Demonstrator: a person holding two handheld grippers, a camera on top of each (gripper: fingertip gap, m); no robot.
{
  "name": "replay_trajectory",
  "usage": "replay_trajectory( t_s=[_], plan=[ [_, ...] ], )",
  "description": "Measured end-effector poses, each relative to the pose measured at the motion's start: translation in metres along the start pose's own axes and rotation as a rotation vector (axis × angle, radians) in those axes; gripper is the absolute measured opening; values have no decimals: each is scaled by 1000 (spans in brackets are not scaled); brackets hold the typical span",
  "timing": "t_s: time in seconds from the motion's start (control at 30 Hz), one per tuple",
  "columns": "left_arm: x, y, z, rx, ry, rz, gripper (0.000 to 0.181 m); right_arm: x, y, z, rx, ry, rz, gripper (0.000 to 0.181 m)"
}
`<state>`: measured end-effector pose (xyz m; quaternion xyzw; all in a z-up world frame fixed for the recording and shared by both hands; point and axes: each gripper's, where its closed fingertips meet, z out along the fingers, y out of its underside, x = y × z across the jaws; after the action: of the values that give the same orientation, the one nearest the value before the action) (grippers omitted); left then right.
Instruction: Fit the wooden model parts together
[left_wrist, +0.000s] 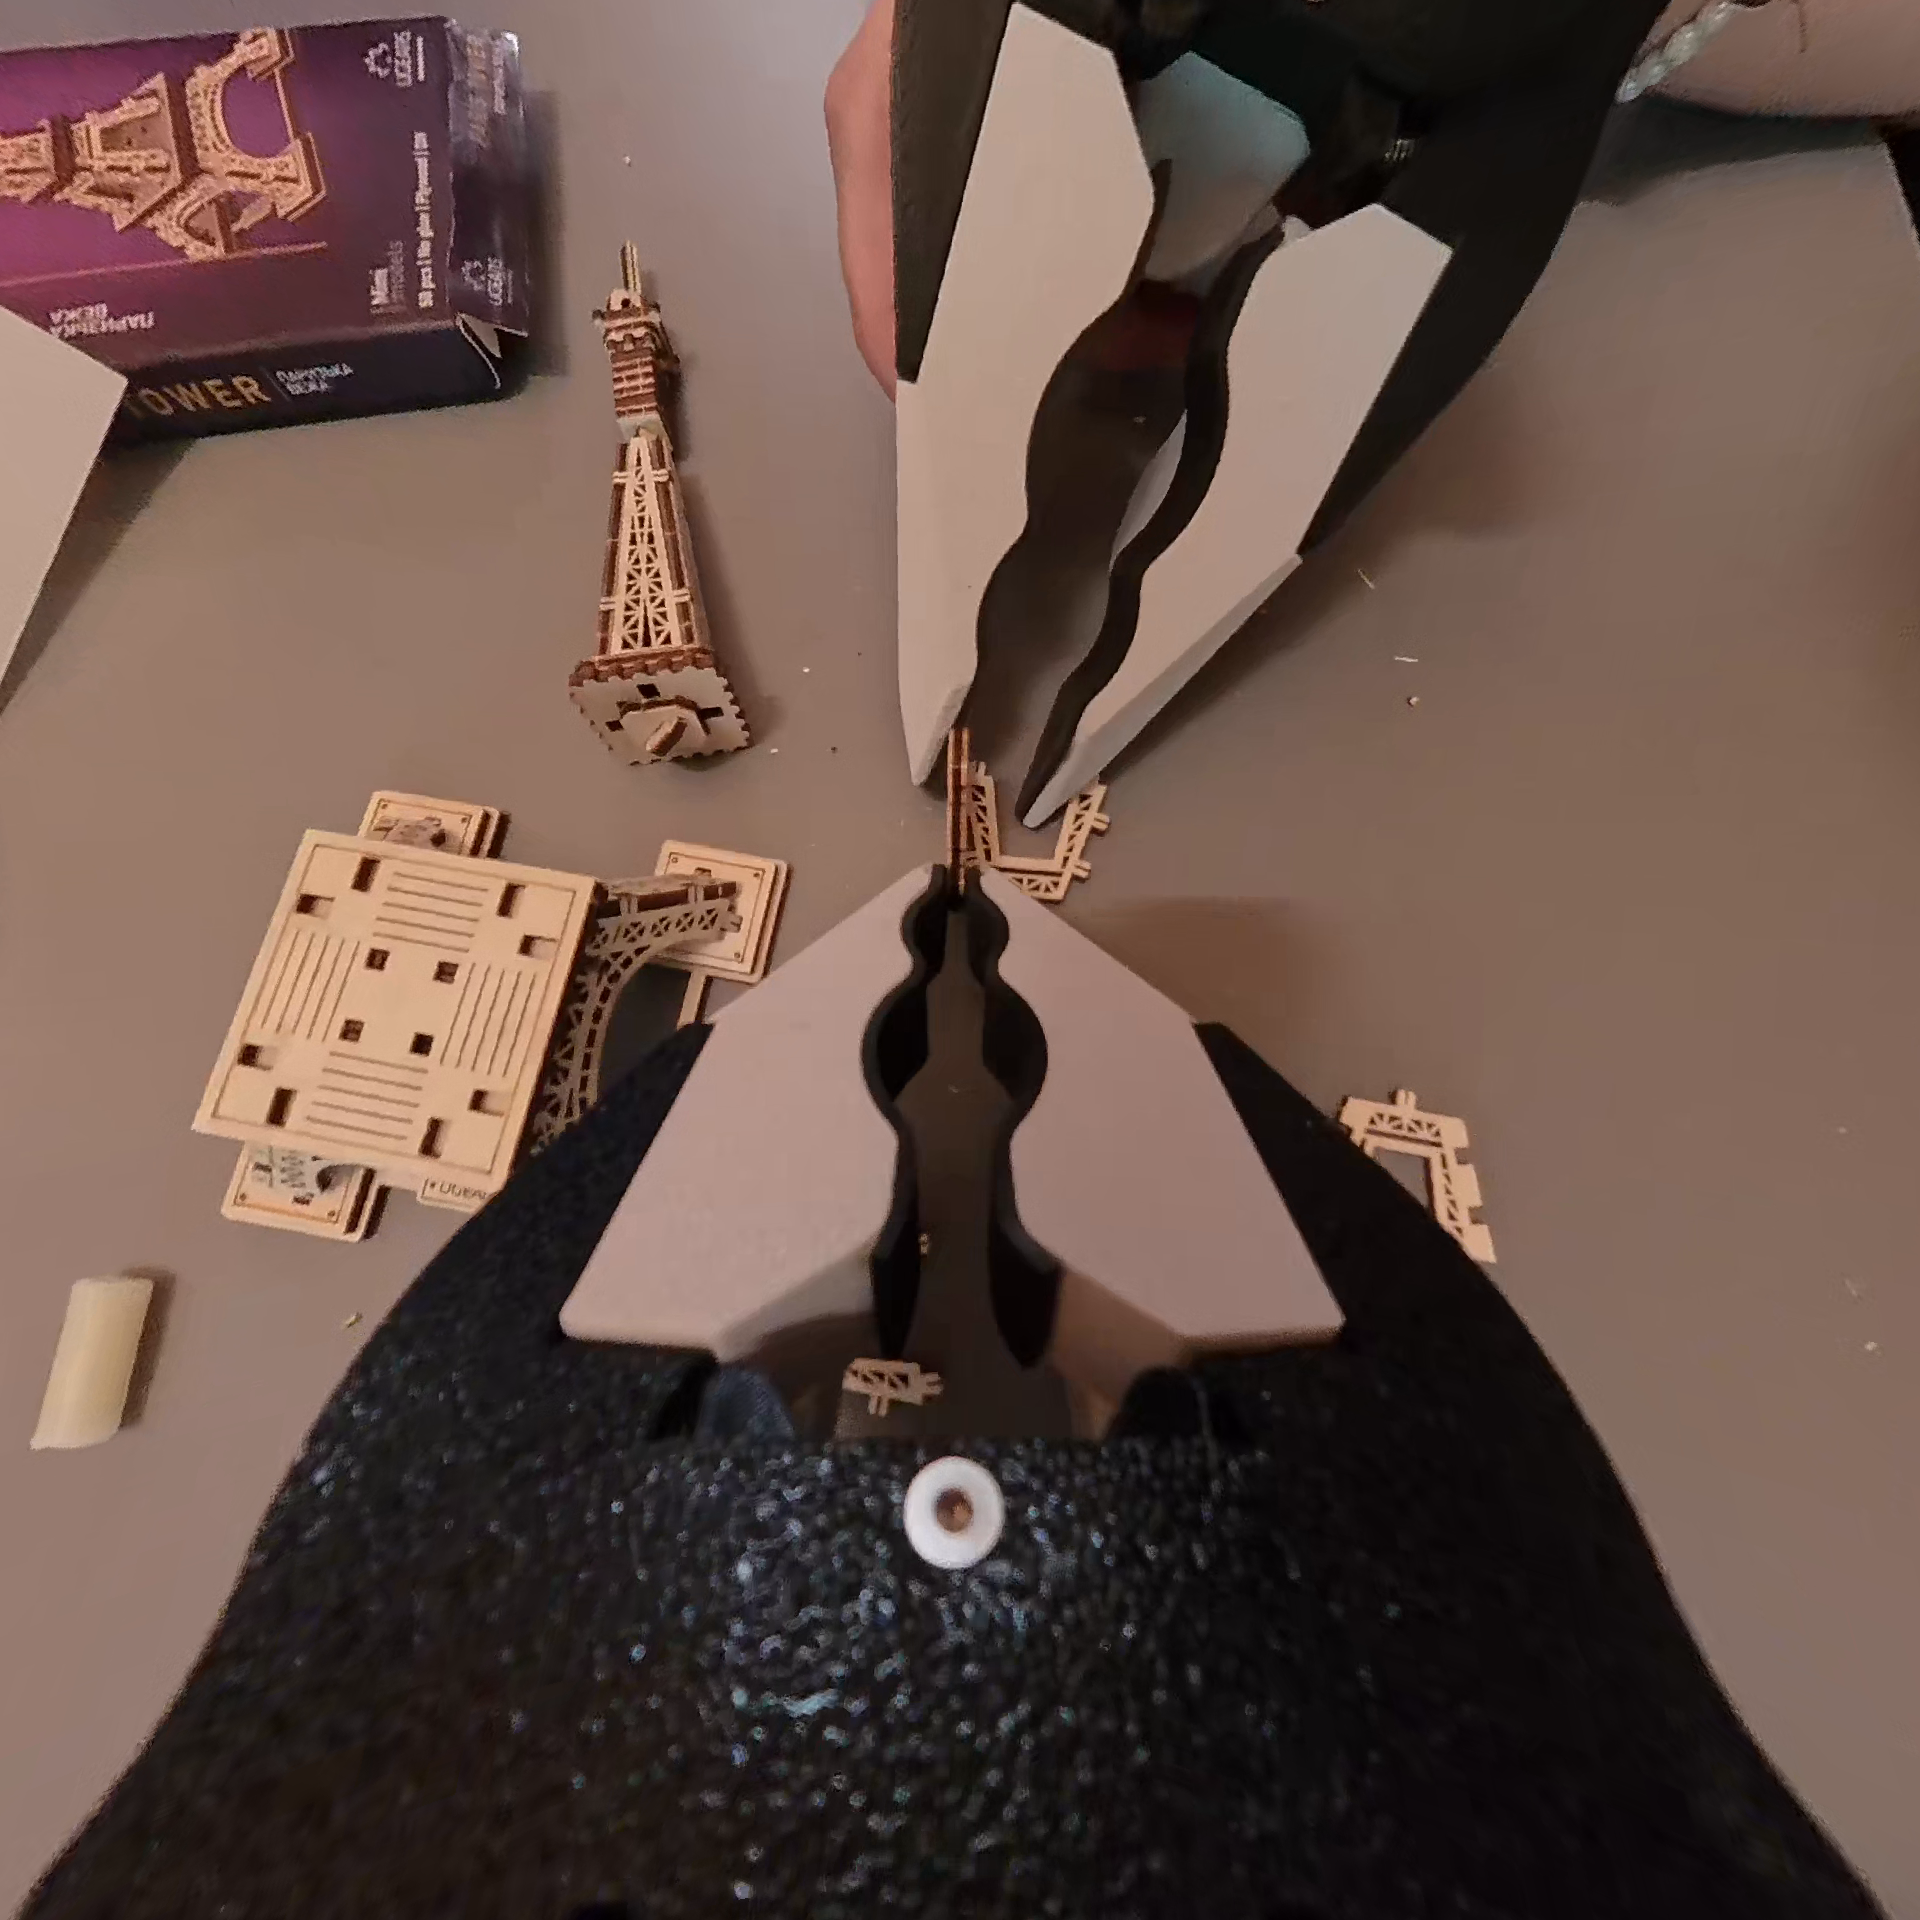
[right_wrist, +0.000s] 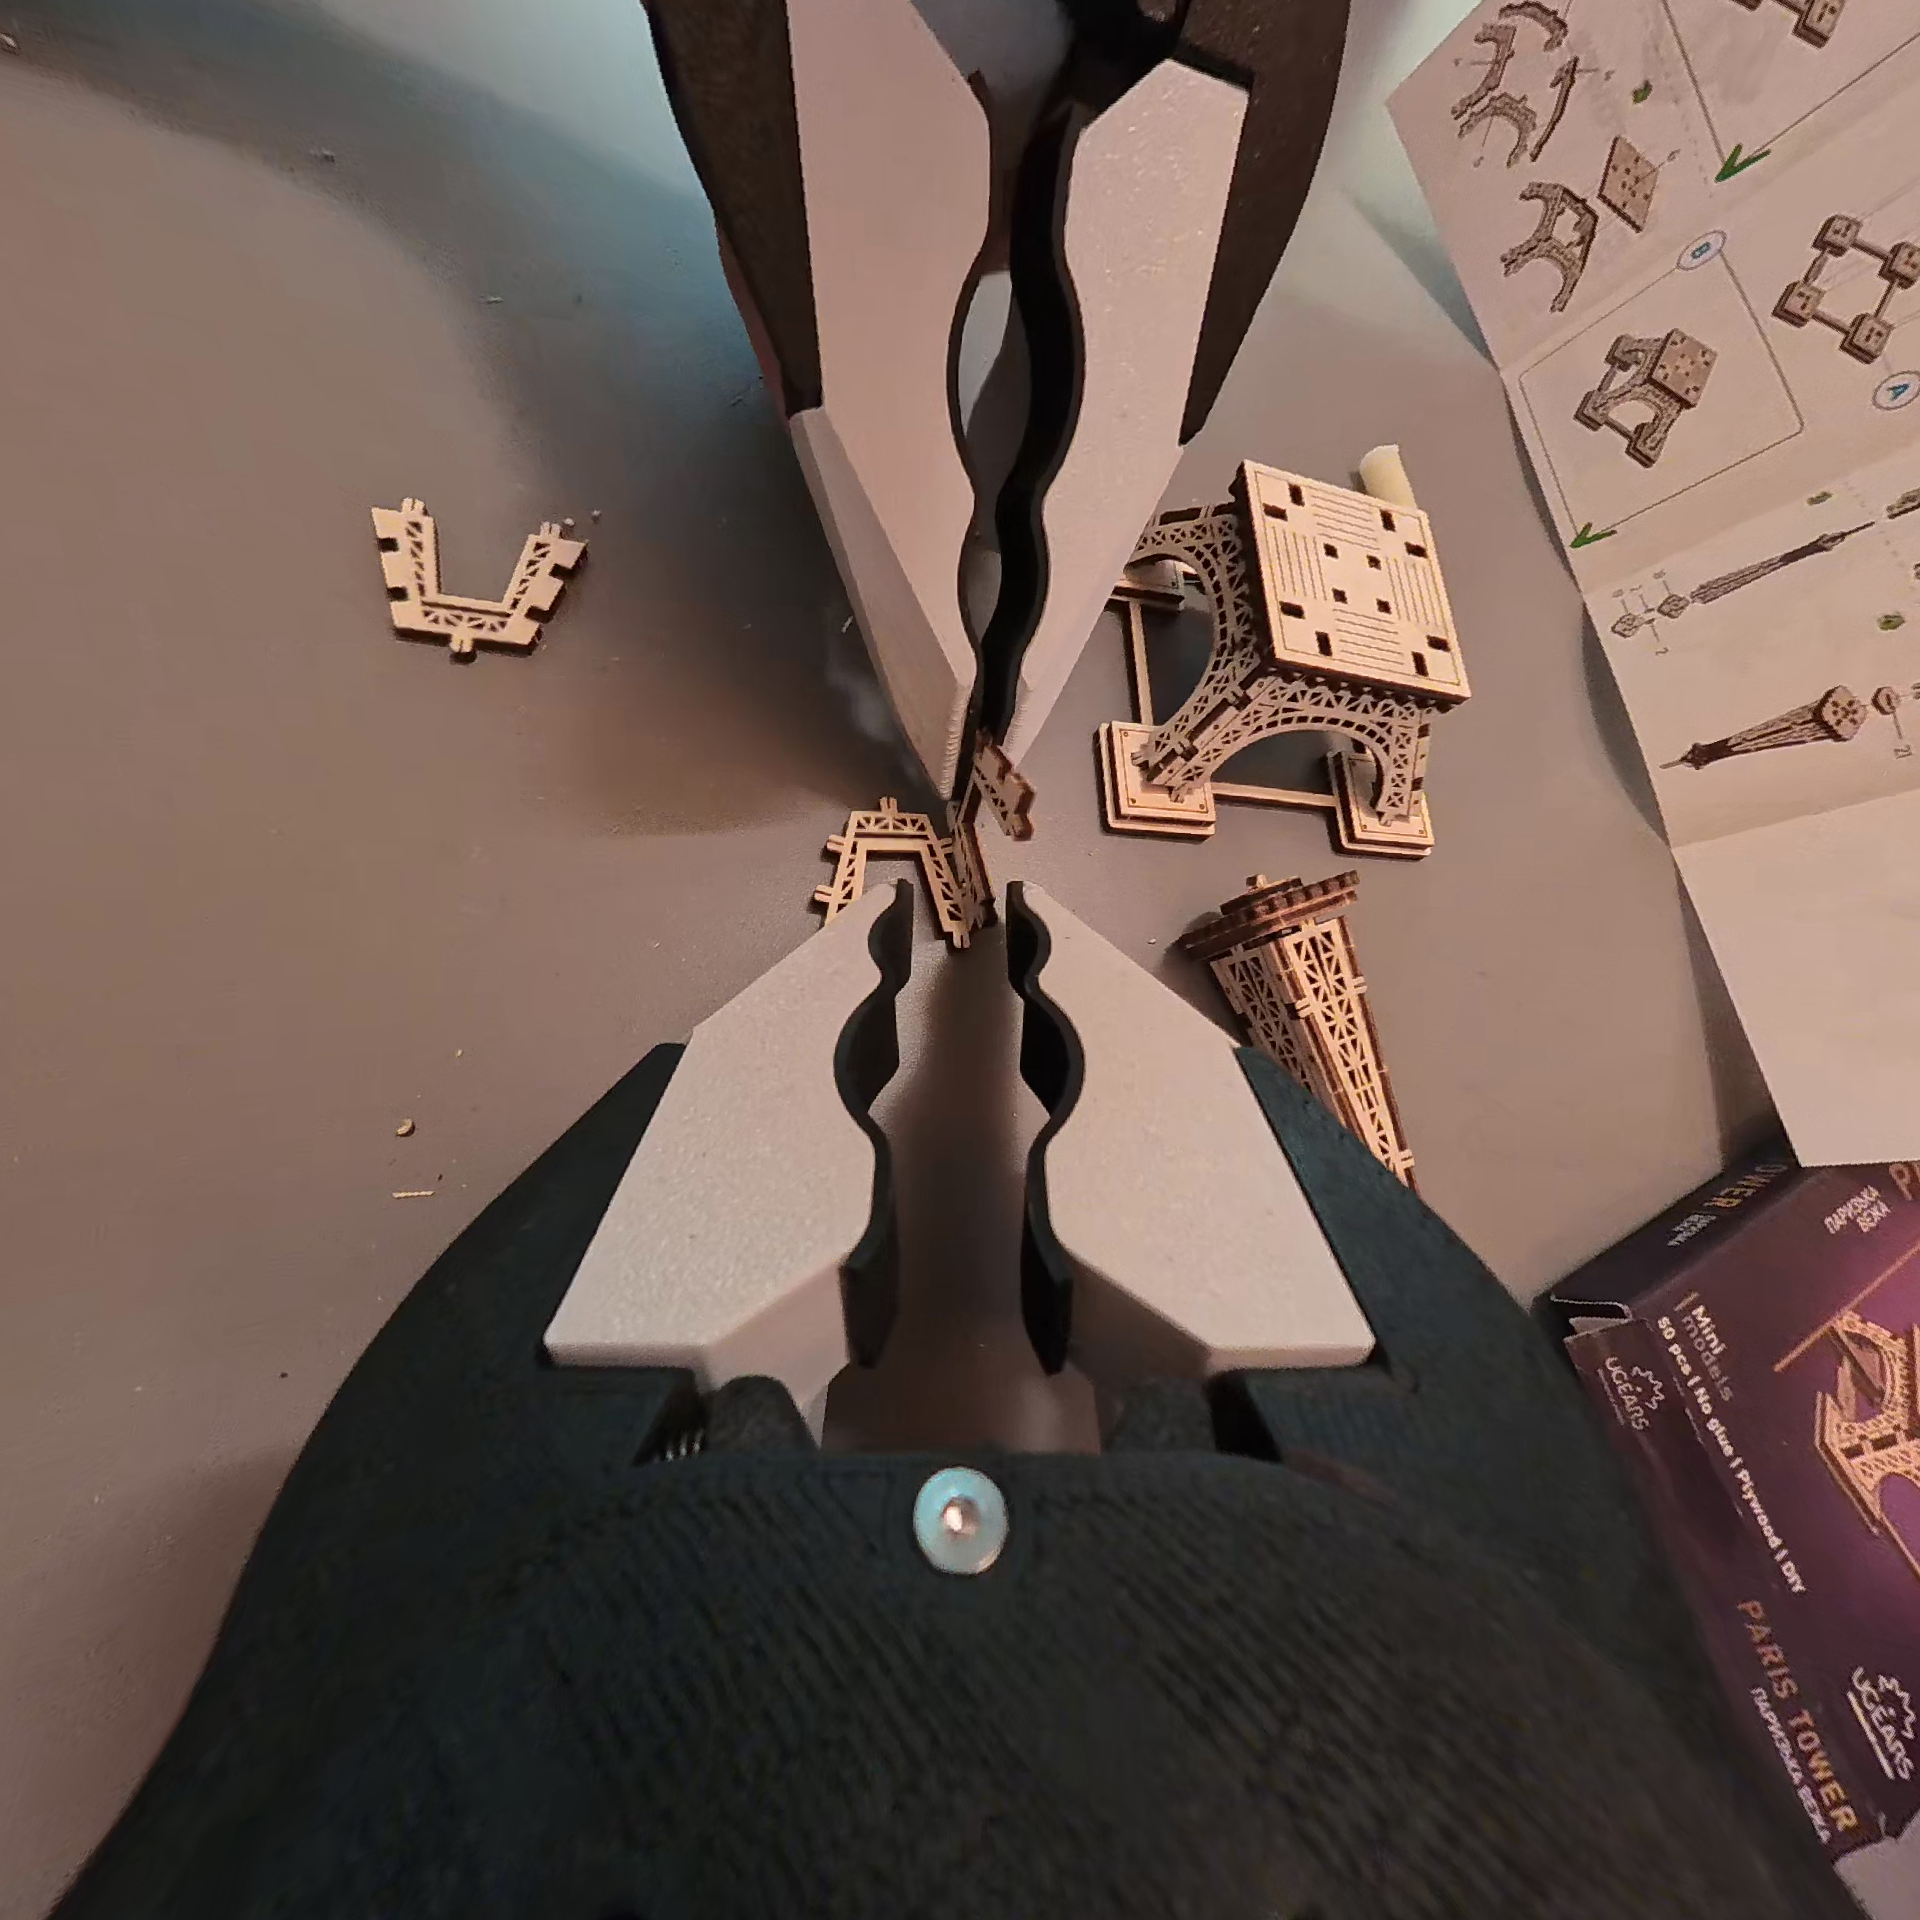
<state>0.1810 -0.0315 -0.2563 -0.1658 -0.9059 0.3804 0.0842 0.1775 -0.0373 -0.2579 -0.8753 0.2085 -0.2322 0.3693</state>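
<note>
My left gripper (left_wrist: 954, 885) is shut on a thin wooden lattice part (left_wrist: 962, 800), held on edge just above the grey table (left_wrist: 1455, 831). In the right wrist view the left gripper (right_wrist: 971, 753) comes in from the top with that part (right_wrist: 1003, 795) in its tips. The held part meets a second lattice frame part (right_wrist: 899, 857) at one corner; this second part also shows in the left wrist view (left_wrist: 1055, 857). My right gripper (right_wrist: 954, 899) is open, its fingertips on either side of the joined corner. It enters the left wrist view from the top (left_wrist: 985, 795).
The tower base with its square top plate (left_wrist: 395, 997) (right_wrist: 1340, 592) and the spire section (left_wrist: 644, 540) (right_wrist: 1309, 1018) lie nearby. A loose lattice frame (left_wrist: 1423, 1164) (right_wrist: 468, 582), a purple box (left_wrist: 239, 208) (right_wrist: 1745, 1455), an instruction sheet (right_wrist: 1714, 416) and a cream stick (left_wrist: 94, 1361) lie around. Both grippers' tips are roughly 15 centimeters from the cream stick (left_wrist: 94, 1361). Look for it in the right wrist view (right_wrist: 1392, 482) too.
</note>
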Motion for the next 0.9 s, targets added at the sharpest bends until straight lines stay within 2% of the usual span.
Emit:
replay_trajectory(
  t_s=[0.13,0.3,0.37,0.7,0.9],
  plan=[
    [0,-1,1,-71,-39,-41,1,3,0,-1,7,13,-7,21],
    [0,-2,2,-114,-86,-123,1,10,9,-7,-8,-1,15,14],
    [0,-2,3,-124,-94,-125,1,7,9,-7,-5,-33,32,18],
    [-1,-7,7,-79,-109,-267,1,6,3,0,-18,19,63,18],
    [2,-8,7,-84,-100,-118,1,7,3,-1,-12,26,50,22]
  ],
)
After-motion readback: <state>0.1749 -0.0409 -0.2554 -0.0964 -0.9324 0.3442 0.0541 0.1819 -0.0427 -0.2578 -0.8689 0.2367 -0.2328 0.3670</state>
